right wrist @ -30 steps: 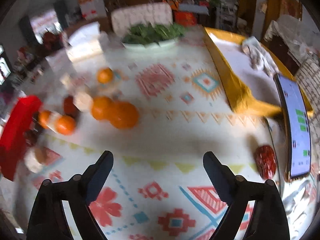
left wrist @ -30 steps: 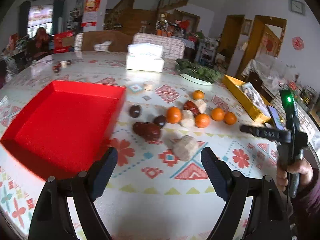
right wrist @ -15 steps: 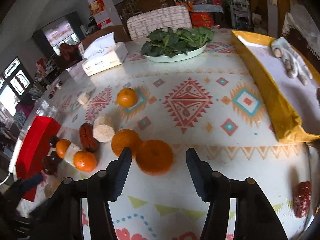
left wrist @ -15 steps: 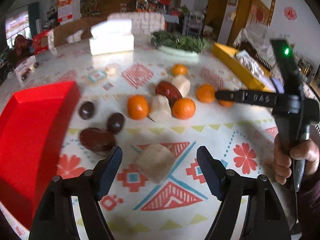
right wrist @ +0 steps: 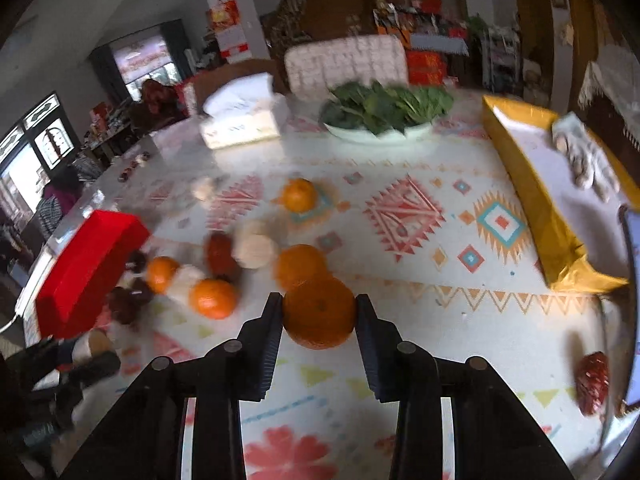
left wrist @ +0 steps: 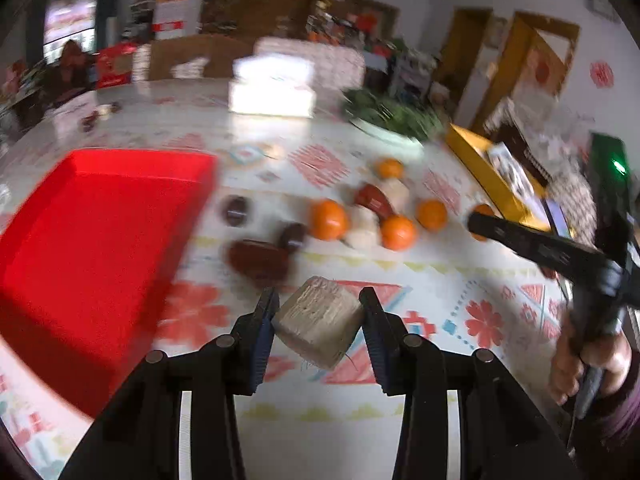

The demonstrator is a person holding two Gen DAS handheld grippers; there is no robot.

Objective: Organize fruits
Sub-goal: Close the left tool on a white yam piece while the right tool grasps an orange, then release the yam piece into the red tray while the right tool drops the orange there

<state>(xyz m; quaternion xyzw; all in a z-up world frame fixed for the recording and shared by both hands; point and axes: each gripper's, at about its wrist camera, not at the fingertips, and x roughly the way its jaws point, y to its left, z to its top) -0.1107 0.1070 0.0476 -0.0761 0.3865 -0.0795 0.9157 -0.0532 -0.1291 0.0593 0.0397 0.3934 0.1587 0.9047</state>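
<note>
My left gripper (left wrist: 318,296) is closing, its pads touching both sides of a beige cut block (left wrist: 320,322) that it holds just above the patterned tablecloth. The red tray (left wrist: 80,240) lies to its left. My right gripper (right wrist: 319,300) is closing as well, and its pads press on an orange (right wrist: 319,316); a second orange (right wrist: 300,266) sits right behind. Further oranges (left wrist: 328,219), pale pieces (left wrist: 364,228) and dark brown fruits (left wrist: 258,258) lie scattered between tray and grippers. A hand (left wrist: 576,360) holding the right tool shows at the right of the left wrist view.
At the back stand a tissue box (left wrist: 272,92) and a plate of greens (right wrist: 384,116). A yellow box (right wrist: 532,208) with a glove runs along the right side. A phone (right wrist: 632,300) and a red date (right wrist: 592,380) lie near the right edge.
Both pairs of jaws have narrowed from wide apart. The left came forward and closed around the beige block. The right moved up to the nearest orange and closed on it.
</note>
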